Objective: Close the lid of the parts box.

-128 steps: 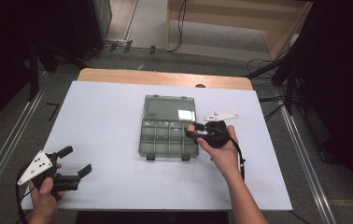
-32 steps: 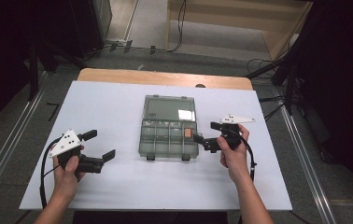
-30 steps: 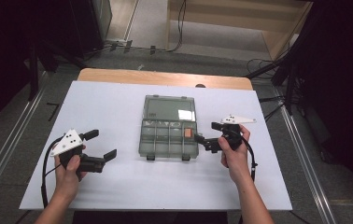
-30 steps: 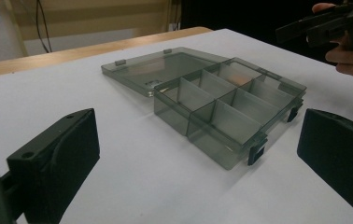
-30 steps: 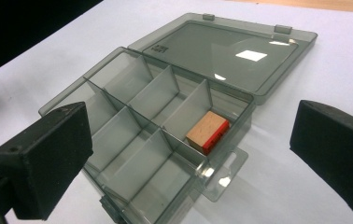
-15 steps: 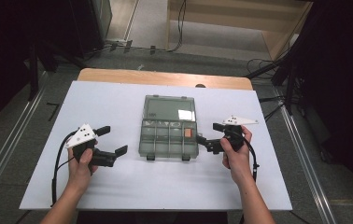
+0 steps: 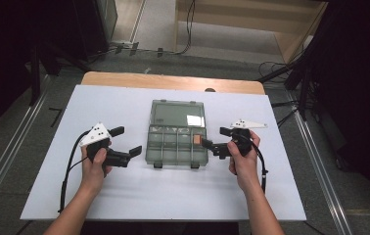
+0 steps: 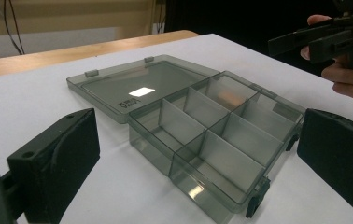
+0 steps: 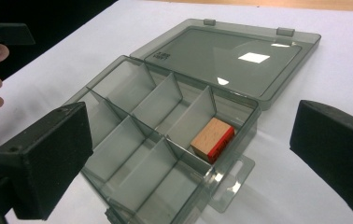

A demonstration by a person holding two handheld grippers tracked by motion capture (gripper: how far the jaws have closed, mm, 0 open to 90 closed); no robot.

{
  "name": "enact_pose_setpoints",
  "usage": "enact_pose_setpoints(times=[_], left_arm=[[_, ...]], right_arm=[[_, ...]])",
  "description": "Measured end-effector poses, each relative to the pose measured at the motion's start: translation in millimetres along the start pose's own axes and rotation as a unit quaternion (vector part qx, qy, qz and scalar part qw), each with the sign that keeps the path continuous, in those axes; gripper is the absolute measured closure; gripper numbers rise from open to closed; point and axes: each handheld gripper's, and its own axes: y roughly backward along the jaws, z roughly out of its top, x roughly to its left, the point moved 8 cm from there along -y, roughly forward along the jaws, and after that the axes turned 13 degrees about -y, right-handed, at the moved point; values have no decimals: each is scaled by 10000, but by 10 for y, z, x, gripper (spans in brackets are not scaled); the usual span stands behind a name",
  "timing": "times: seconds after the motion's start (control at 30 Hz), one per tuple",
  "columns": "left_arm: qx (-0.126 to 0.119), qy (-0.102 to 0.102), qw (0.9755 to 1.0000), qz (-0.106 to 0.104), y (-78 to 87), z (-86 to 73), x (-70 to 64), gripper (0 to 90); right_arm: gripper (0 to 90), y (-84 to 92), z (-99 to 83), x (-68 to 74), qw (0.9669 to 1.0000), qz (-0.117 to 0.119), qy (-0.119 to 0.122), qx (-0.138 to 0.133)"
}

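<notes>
A grey see-through compartment box (image 7: pixel 177 147) lies open mid-table, its lid (image 7: pixel 178 113) flat behind it. A small wooden block with a red side (image 7: pixel 197 140) sits in the back right compartment, also plain in the right gripper view (image 9: pixel 213 138). My left gripper (image 7: pixel 127 141) is open just left of the box, jaws spread toward it and holding nothing (image 8: pixel 195 140). Open too, my right gripper (image 7: pixel 216 137) hovers at the box's right edge near the block, nothing between its jaws (image 9: pixel 191 126).
The white tabletop (image 7: pixel 124 196) has bare room in front of and beside the box. A wooden strip (image 7: pixel 173 81) runs along the far edge. Cables trail from both grippers toward the person. Dark stands and floor cables surround the table.
My left gripper has moved right, from the table's front left corner up to the box. My right gripper drew back from over the box to its right edge, then stayed put.
</notes>
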Motion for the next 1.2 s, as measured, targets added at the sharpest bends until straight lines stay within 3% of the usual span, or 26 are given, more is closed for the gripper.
enact_pose_setpoints(times=[0.2, 0.37, 0.8, 0.97, 1.2], left_arm=[[26, 95, 9999, -53, -113, 7, 39, 0], [32, 168, 9998, -74, -225, 25, 69, 0], [72, 406, 9990, -193, -517, 59, 165, 0], [65, 458, 9987, -197, -601, 98, 219, 0], [123, 529, 9984, -156, -734, 147, 321, 0]], right_arm=[[0, -49, 34, 12, 10000, 1, -3, -6], [0, -86, 78, -1, 9998, 77, -144, -80], [0, -194, 143, -135, 9994, 38, -331, -102], [0, -231, 206, -150, 9997, 9, -235, -92], [0, -293, 291, -200, 9994, 36, -330, -72]])
